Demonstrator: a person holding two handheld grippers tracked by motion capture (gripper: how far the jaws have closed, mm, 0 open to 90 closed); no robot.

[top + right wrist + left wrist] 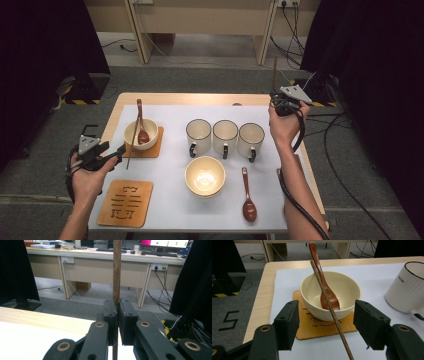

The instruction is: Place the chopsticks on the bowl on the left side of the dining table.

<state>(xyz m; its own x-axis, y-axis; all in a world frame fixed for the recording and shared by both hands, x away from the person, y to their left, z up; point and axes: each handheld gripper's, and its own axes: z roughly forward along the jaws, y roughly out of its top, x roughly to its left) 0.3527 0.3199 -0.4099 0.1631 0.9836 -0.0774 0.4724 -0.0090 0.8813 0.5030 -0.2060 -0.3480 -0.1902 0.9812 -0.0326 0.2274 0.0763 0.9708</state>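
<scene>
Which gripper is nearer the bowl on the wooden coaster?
Left. The left gripper sits just beside the bowl at the coaster's front-left, jaws open around a chopstick. The right gripper is across the table, past the mugs.

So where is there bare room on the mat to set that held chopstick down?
Free: the strip between the brown spoon and the mat's right edge, and the patch left of the centre bowl, above the empty coaster. Crowded: the three mugs and the left bowl holding a spoon and chopstick.
</scene>
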